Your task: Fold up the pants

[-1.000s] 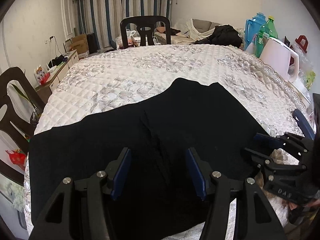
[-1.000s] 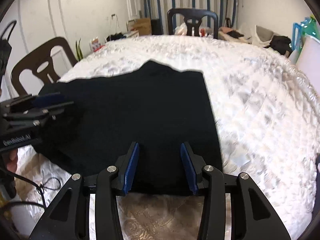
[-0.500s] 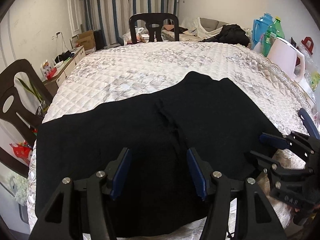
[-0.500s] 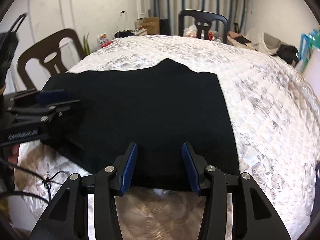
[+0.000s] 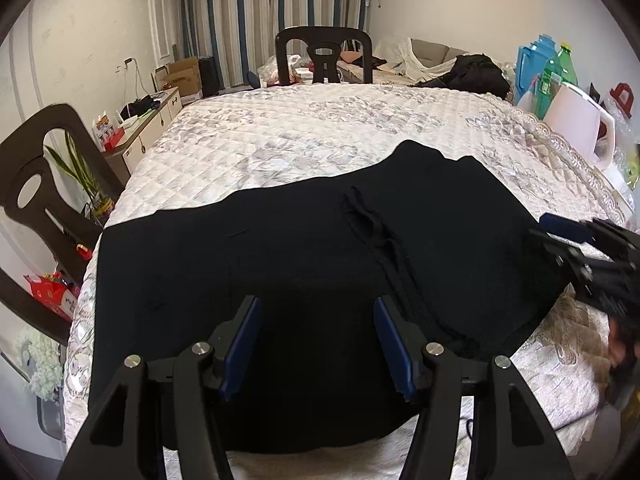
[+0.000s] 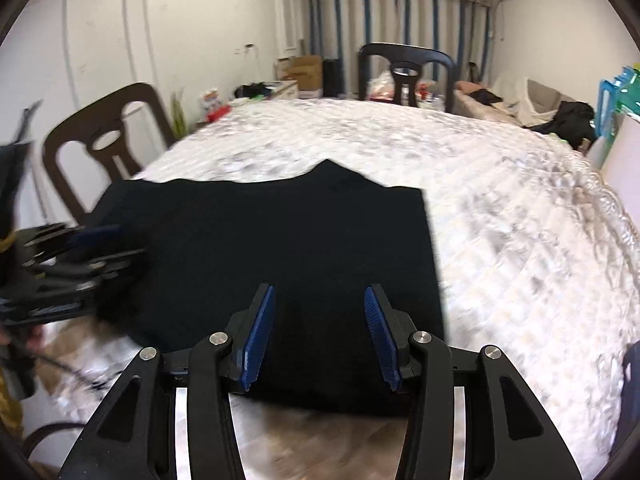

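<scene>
Pants (image 5: 320,264) lie spread flat, black, across the near part of the quilted surface (image 5: 304,136), one end hanging a little over its near edge; a cord (image 5: 380,240) trails down the cloth; left gripper (image 5: 316,340) hangs above the near hem, released, nothing between its pads; right gripper (image 6: 320,332) likewise stands apart and empty over the other end's near edge. By the look, no fold is made yet; next each gripper must drop to the hem and pinch it cleanly.
</scene>
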The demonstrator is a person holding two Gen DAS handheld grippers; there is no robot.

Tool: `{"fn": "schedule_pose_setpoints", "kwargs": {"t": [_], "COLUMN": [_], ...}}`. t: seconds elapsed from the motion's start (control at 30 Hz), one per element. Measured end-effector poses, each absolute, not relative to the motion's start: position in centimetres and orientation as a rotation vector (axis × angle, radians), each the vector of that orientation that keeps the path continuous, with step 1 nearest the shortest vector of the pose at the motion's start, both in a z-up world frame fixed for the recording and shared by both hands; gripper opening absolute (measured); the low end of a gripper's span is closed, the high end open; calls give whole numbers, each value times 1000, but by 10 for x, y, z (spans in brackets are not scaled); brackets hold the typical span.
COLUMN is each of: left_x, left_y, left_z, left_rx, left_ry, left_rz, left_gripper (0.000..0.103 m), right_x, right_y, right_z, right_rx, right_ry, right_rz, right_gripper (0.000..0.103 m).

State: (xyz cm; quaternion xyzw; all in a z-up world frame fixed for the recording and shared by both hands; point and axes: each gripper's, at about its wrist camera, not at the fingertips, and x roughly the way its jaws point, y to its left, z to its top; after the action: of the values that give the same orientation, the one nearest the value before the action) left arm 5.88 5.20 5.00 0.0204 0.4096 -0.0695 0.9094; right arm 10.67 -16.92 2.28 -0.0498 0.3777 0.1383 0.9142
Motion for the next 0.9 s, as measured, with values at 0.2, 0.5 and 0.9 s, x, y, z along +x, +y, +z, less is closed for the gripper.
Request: {"fn": "schedule_pose_setpoints", "kwargs": {"t": [0.2, 0.5, 0.9], "left_x": [57, 58, 76], "left_y": [74, 84, 65], "left_z": [45, 46, 53], "left_rx": [-9, -33, -77], "left_ry": [852, 848, 838], "left_rz": [-120, -121, -217], "left_gripper": [61, 61, 61], "right_x": [137, 160, 192], "right_y": [-153, -75, -170], "right_z": [7, 9, 24], "right_rx": [-138, -180, -76], "right_ry": [877, 883, 890], "right_rz": [275, 459, 262], "right_gripper": [49, 49, 49]}}
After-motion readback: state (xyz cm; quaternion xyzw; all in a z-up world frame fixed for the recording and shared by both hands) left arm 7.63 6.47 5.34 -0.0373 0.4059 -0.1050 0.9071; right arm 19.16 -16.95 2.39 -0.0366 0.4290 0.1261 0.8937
